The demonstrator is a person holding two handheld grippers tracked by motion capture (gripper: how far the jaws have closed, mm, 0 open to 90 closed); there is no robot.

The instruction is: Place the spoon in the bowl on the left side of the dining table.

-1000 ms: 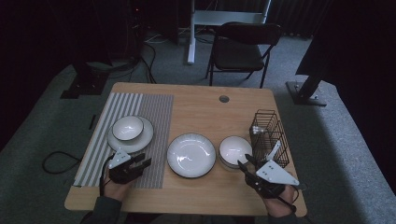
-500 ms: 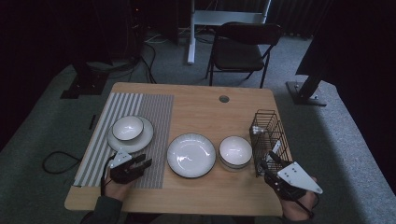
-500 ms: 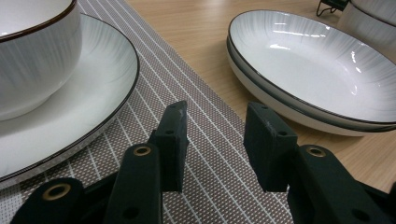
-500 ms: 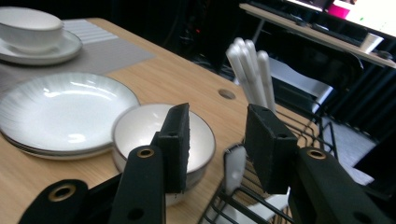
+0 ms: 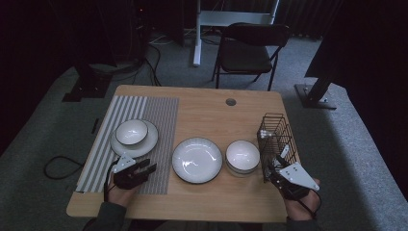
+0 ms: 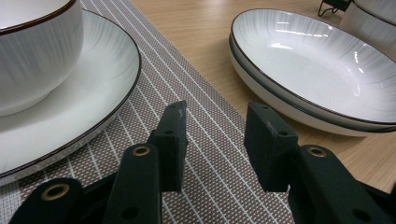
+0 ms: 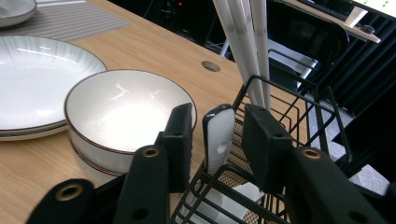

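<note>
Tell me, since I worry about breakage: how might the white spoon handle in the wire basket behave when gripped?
The spoon handle looks glossy, so probably slippery between the jaws. It seems ceramic, likely stiff and chippable. It stands loose in the wire basket, so it may tilt.

Dim room, grey carpet (image 5: 43,139), black folding chair (image 5: 248,50) behind wooden table (image 5: 207,108).

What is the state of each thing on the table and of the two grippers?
left gripper: open, nothing between its jaws, over the striped mat.
right gripper: jaws just closing around a white spoon handle, not yet pressing it.
wire basket: upright, holds the utensils.
small bowl: upright on a plate, empty.
centre plates: two stacked, empty.
right bowls: stacked, empty.
</note>
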